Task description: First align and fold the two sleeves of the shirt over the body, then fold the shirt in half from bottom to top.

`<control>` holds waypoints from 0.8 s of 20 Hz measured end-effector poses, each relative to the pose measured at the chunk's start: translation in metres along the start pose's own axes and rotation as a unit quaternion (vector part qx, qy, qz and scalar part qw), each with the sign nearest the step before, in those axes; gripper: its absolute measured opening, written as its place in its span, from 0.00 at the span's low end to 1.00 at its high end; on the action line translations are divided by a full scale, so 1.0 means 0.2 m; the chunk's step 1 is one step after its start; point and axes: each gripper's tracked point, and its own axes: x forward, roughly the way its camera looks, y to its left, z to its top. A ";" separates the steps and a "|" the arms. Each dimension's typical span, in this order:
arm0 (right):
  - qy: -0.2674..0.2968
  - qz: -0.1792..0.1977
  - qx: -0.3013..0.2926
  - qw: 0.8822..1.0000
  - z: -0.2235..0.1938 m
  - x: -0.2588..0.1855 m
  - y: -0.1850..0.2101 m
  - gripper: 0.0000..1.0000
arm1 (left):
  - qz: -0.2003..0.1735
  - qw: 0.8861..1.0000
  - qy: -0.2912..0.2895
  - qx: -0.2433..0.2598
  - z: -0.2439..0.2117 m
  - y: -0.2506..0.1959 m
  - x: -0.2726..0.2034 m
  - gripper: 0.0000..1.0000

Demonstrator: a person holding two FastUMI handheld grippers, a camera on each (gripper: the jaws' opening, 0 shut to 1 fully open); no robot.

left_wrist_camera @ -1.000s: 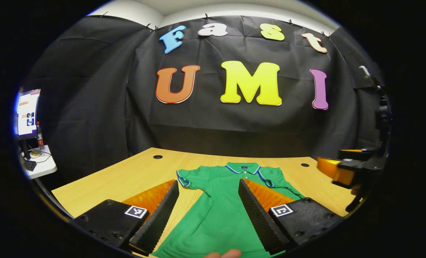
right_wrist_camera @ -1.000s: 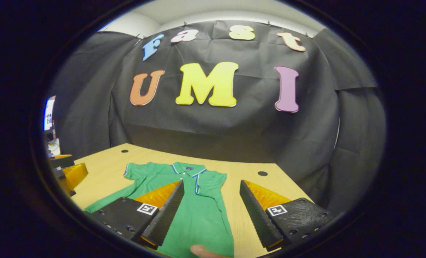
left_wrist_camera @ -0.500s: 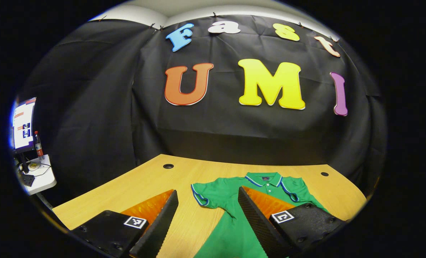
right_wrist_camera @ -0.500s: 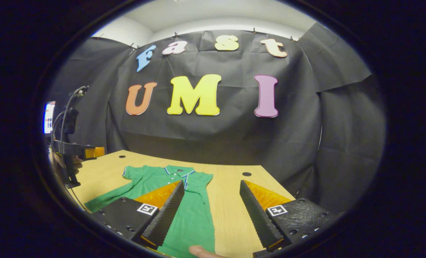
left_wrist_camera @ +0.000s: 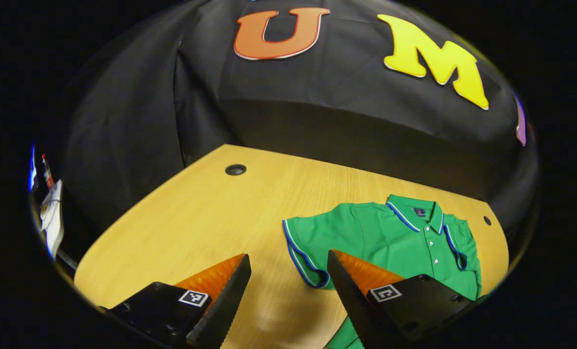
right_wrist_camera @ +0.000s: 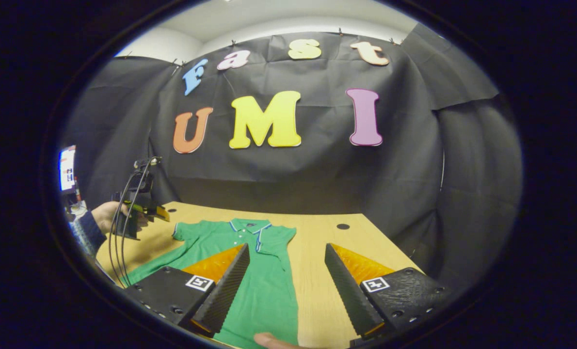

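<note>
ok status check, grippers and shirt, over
Left gripper open, above table beside near sleeve. Right gripper open, holding nothing. Green polo shirt flat on wooden table, sleeves unfolded. Nothing in the way.

You had nothing legible to read here. The square black-and-white markers (left_wrist_camera: 193, 297) on your tongs carried patterns, not words. The small dark patch (left_wrist_camera: 419, 211) inside the shirt's collar was too tiny to make out, and the far screen (right_wrist_camera: 67, 168) was only a blur.
</note>
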 end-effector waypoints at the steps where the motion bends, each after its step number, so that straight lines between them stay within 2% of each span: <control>1: 0.003 -0.001 0.000 1.000 -0.01 0.01 0.00 0.95 | -0.003 1.000 0.009 -0.006 -0.01 -0.02 0.05 1.00; 2: 0.007 -0.001 0.001 1.000 -0.02 0.02 0.00 0.97 | -0.002 1.000 0.014 -0.010 -0.02 -0.02 0.10 1.00; 6: 0.021 -0.002 0.001 1.000 -0.06 0.05 -0.01 0.95 | -0.012 0.999 0.043 -0.023 -0.09 -0.07 0.24 0.99; 10: 0.027 -0.003 0.000 1.000 -0.08 0.07 -0.02 0.95 | -0.019 0.996 0.071 -0.054 -0.16 -0.11 0.31 0.88; 12: 0.029 -0.003 -0.001 1.000 -0.08 0.08 -0.03 0.95 | -0.009 0.997 0.060 -0.052 -0.13 -0.08 0.34 0.80; 14: 0.034 -0.004 0.003 0.999 -0.10 0.09 -0.03 0.95 | 0.015 0.997 0.062 -0.041 -0.13 -0.04 0.36 0.63; 15: 0.037 -0.004 0.005 0.999 -0.10 0.10 -0.04 0.97 | 0.019 0.998 0.056 -0.035 -0.12 -0.04 0.38 0.42; 16: 0.040 -0.005 0.006 0.999 -0.11 0.11 -0.05 0.95 | 0.024 0.997 0.058 -0.032 -0.13 -0.03 0.38 0.37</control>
